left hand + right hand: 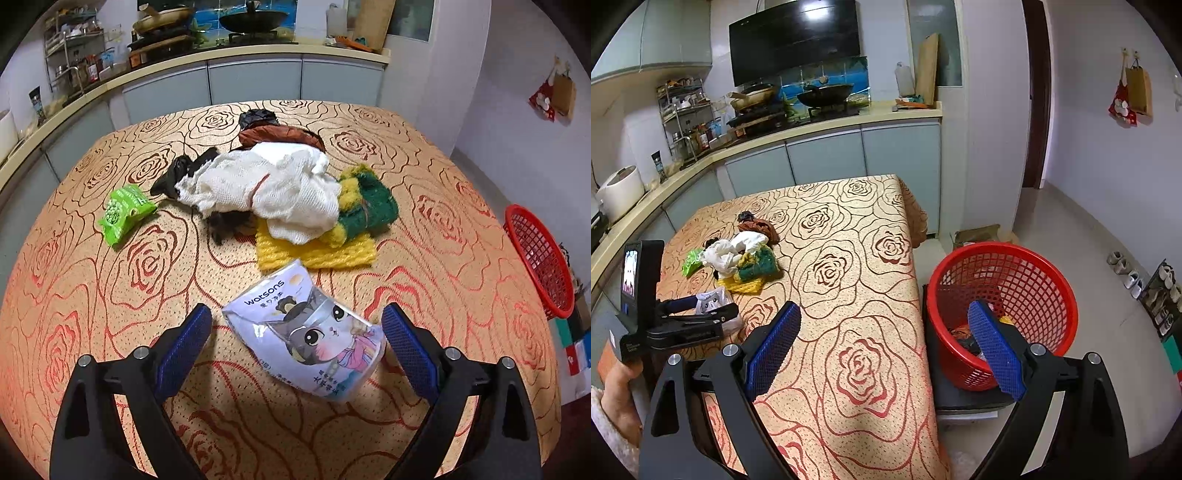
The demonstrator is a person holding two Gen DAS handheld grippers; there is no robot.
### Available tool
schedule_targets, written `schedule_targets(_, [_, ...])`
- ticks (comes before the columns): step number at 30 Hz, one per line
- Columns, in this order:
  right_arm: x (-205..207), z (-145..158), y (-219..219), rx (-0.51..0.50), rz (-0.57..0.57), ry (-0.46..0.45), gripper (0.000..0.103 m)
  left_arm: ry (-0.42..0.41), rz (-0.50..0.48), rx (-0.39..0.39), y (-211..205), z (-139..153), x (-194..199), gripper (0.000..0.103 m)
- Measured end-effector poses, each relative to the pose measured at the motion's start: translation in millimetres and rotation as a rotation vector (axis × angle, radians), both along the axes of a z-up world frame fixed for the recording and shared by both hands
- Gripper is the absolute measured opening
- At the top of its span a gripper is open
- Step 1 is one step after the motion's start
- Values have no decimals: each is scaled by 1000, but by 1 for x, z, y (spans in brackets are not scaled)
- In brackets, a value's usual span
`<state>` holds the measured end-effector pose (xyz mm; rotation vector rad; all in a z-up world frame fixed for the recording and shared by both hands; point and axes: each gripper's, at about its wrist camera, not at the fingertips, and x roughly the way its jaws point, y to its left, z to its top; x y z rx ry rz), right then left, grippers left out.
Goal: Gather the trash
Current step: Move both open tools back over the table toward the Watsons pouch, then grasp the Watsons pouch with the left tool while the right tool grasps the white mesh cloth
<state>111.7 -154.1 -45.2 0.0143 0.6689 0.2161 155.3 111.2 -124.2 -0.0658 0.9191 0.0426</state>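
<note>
A white Watsons tissue pack (pixel 306 336) with a cat picture lies on the rose-patterned table (pixel 110 295). My left gripper (pixel 295 314) is open around it; the right blue pad is at the pack's edge and the left pad stands clear of it. Behind the pack is a pile: a white cloth (pixel 280 188), a yellow net (pixel 314 254), a green scourer (pixel 373 203), a brown wrapper (pixel 280 134) and a green snack bag (pixel 125 212). My right gripper (pixel 884 310) is open and holds nothing, over the table's right edge beside the red basket (pixel 1004 314).
The red basket (pixel 539 258) stands on the floor off the table's right side, with some scraps inside. A kitchen counter (pixel 820 129) with pans runs behind and to the left of the table. A hand (pixel 617 387) holds the left gripper (pixel 701 314).
</note>
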Motion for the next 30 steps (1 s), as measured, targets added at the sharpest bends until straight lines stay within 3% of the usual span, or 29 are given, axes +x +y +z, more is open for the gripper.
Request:
schedule_targets(8, [9, 2, 21, -17, 41, -2, 89, -17, -15, -32, 18, -1, -19, 65])
schedule_targets(11, [14, -1, 28, -8, 59, 13, 89, -23, -13, -39, 29, 1, -32, 53])
schedule_targets(12, [17, -3, 32, -1, 68, 22, 89, -27, -17, -46, 32, 2, -37, 38])
schedule_targets(15, [24, -6, 46, 12, 94, 39, 89, -34, -10, -38, 37, 5, -45, 33])
schedule_targets(30, [62, -19, 164, -54, 289, 14, 89, -142, 118, -3, 81, 36, -82, 26])
